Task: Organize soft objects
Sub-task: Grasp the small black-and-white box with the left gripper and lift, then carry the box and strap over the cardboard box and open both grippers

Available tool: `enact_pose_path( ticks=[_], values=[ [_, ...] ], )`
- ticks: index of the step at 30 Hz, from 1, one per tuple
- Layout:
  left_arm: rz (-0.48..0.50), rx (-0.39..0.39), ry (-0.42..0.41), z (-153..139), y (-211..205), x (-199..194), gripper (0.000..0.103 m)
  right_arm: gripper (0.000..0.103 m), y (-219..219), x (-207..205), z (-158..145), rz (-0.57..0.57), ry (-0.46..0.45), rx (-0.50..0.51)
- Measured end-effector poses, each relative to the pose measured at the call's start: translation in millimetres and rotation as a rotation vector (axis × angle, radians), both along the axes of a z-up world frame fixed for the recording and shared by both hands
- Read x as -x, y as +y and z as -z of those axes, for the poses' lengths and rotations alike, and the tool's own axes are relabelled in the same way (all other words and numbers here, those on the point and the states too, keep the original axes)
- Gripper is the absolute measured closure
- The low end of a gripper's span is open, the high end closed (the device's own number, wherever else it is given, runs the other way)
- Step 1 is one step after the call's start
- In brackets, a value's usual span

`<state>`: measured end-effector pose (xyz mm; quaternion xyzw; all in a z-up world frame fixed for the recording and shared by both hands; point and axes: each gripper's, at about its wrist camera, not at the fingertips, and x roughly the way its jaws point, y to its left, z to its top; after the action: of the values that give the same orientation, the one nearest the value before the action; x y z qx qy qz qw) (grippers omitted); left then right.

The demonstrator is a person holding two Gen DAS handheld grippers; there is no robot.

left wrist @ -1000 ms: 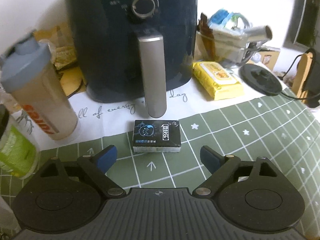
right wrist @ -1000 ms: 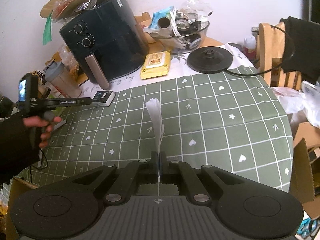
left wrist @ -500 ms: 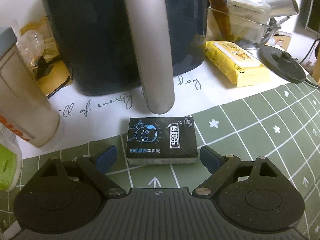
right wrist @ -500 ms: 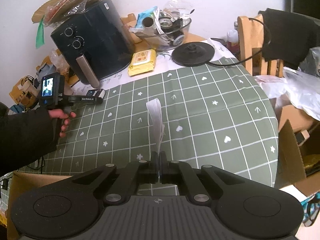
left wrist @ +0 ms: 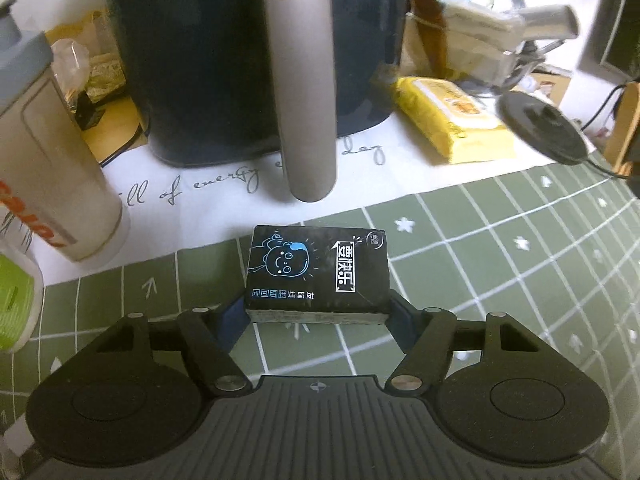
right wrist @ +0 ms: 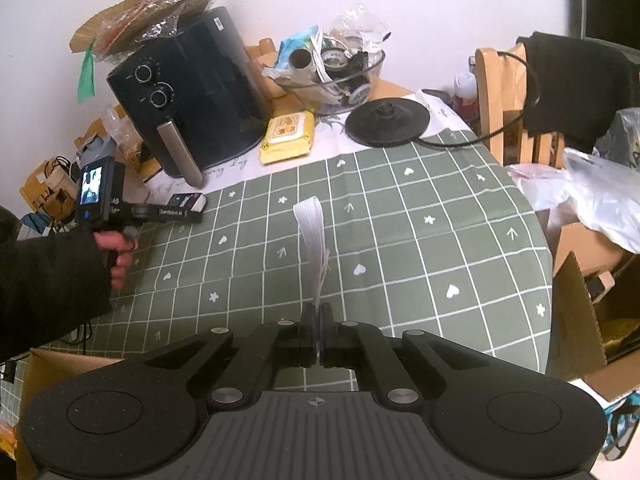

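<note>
Now the left gripper [left wrist: 318, 316] clamps the black tissue pack [left wrist: 318, 272] by its near end.

Both blue fingertips [left wrist: 234, 320] press the pack's short sides, most of it jutting ahead of them toward the air fryer [left wrist: 256, 52] handle; gripping the narrow ends probably keeps the soft pack from folding. Meanwhile the right gripper [right wrist: 317, 330] has its fingers pinched together on a thin white strip [right wrist: 314, 240], which stands up ahead of them above the green tablecloth [right wrist: 400, 216].
</note>
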<state>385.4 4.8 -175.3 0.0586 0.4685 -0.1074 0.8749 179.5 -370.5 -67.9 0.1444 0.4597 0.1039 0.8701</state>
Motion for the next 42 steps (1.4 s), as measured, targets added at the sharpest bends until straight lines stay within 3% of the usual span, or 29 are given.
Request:
enact_pose_path(
  ticks=[20,29,42],
  values=[
    [0.120,0.117,-0.069,-64,-9,57,0.033,0.099,9,4,-26,-0.024,-0.050,0.021],
    [0.114,0.154,-0.105,-93,4,81,0.033,0.099,18,4,-37,-0.067,-0.069,-0.004],
    [0.058,0.145,-0.181,-154,25,142,0.033,0.099,32,13,-55,-0.216,-0.114,-0.054]
  ],
)
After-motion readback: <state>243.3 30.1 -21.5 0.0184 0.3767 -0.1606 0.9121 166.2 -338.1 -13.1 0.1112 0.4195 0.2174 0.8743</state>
